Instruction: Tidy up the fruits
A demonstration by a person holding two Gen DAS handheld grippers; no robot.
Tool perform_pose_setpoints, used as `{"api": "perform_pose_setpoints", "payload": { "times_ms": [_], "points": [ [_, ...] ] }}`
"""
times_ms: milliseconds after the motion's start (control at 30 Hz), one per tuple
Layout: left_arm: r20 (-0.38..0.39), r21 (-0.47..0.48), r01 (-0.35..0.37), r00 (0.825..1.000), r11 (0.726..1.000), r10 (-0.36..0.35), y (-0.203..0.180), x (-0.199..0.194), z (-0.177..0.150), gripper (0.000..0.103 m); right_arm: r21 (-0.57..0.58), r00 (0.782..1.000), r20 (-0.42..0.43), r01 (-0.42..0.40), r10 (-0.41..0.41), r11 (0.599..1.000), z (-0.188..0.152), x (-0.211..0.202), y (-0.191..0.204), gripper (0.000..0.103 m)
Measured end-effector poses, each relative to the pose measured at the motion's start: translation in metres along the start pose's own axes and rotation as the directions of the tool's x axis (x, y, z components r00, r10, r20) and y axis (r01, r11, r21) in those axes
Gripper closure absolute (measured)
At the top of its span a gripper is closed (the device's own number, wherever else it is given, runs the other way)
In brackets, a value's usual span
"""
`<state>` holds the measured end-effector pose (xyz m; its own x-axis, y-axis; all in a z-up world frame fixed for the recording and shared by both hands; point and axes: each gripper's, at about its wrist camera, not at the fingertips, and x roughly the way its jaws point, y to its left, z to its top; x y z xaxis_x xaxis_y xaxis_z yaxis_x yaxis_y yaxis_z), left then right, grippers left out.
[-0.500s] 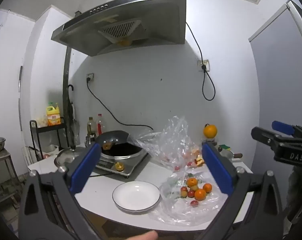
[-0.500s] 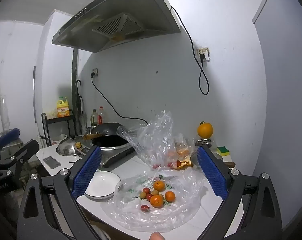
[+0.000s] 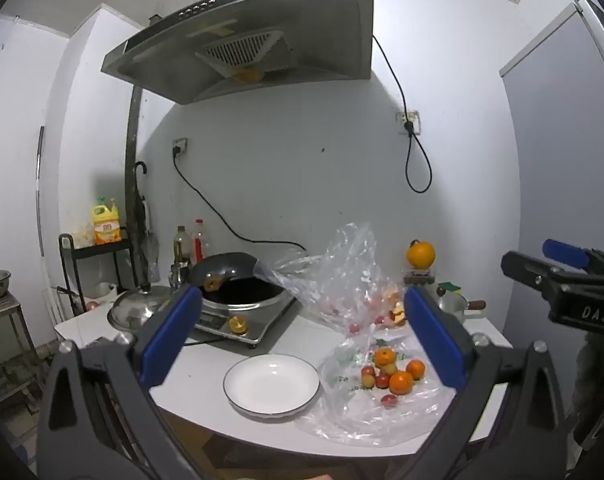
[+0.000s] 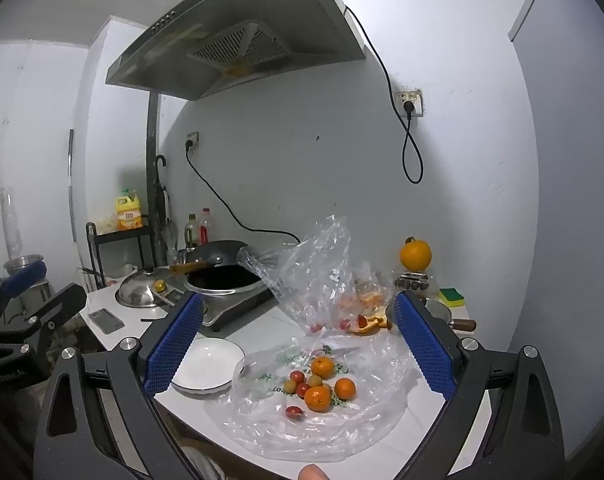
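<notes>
A: In the left wrist view, how did the left gripper (image 3: 302, 334) stand?

B: Its jaws were spread as wide as they go, with nothing between the blue pads (image 3: 170, 334) and nothing touched. It hung in the air short of the white counter (image 3: 206, 384).

A: Any change from half a second before?

B: Hardly any. The jaws were just as wide then, and the framing matched, so the hand had kept about still. The right gripper (image 3: 558, 276) showed at the right edge in the same spot.

A: And the fruit?

B: A small heap of fruits (image 3: 394, 372), oranges and little red and yellowish ones, lay on a flattened plastic bag (image 3: 366, 420), just right of the empty white plate (image 3: 272, 384). A second, crumpled bag (image 3: 342, 276) stood behind, beside the wok (image 3: 238, 284).

A: Now the right wrist view.

B: The right gripper (image 4: 298, 344) was likewise fully open and empty, aimed slightly down at the fruits (image 4: 318, 384), which sat between its pads in the picture but well beyond them. The plate (image 4: 206, 368) lay left of the bag (image 4: 322, 428), touching its edge. The left gripper (image 4: 26, 300) showed at the left, open too.

A: Different from before?

B: No visible shift; bag, plate and fruit lay as they had.
</notes>
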<state>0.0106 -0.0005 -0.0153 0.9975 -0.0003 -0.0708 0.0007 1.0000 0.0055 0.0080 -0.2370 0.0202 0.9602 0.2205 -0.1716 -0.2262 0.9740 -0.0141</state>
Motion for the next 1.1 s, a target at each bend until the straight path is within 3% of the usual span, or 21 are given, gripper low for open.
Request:
{"api": "perform_pose_setpoints", "payload": {
  "times_ms": [1100],
  "points": [
    [0.001, 0.017, 0.002, 1.0, 1.0, -0.002, -0.001, 0.0006, 0.0106, 0.001, 0.007, 1.0, -0.008, 0.001, -0.001, 1.0, 0.0009, 0.0067, 0.0022, 0.005]
  ]
}}
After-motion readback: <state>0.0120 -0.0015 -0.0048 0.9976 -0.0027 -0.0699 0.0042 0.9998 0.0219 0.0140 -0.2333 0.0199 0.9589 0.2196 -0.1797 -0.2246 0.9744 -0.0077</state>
